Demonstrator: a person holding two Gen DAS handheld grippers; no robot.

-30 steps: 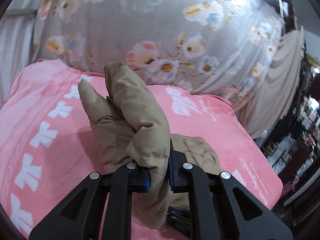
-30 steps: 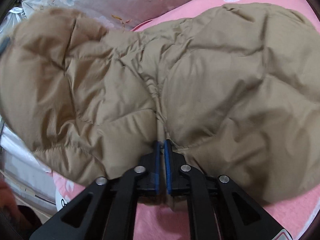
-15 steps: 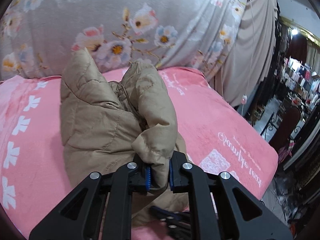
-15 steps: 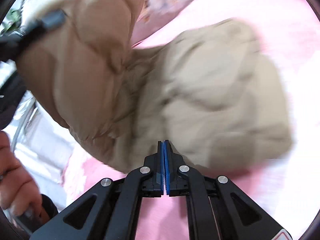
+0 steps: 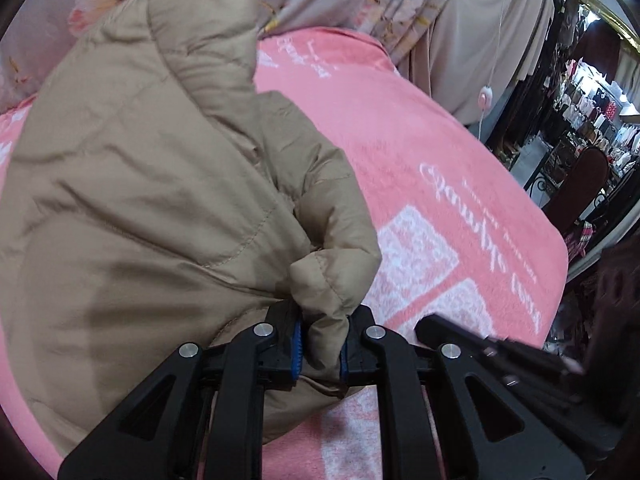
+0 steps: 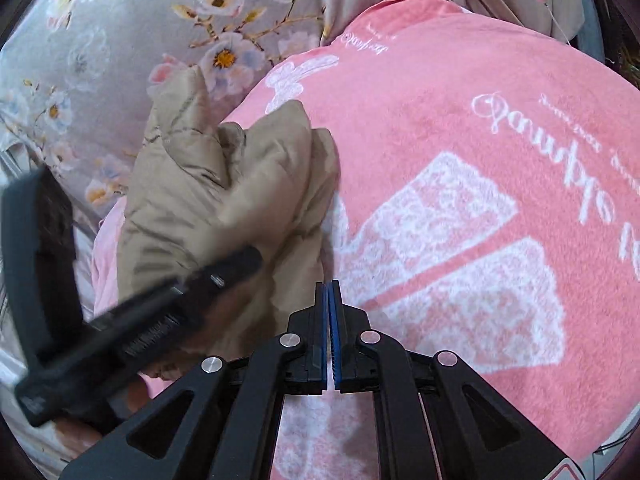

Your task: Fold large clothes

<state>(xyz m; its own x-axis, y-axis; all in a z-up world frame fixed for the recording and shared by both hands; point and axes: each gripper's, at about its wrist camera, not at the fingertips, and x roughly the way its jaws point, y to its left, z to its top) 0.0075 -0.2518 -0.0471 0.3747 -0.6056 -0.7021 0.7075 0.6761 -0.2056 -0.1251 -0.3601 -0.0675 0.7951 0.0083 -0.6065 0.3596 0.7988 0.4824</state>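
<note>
Tan padded jacket point(image 5: 152, 184) gathered on a pink blanket point(image 5: 440, 168), one gripper clamped on its edge.

The left gripper point(image 5: 320, 350) pinches a puffy fold of the jacket between its blue pads, the bulk rising ahead and to its left, long axis running away toward the floral sheet point(image 6: 120, 40) behind the blanket. The right gripper point(image 6: 329, 340) (jaws pressed together, holding nothing) sits beside the jacket's right edge, over the blanket's white print; the left hand is plainly nearer the cloth.
</note>
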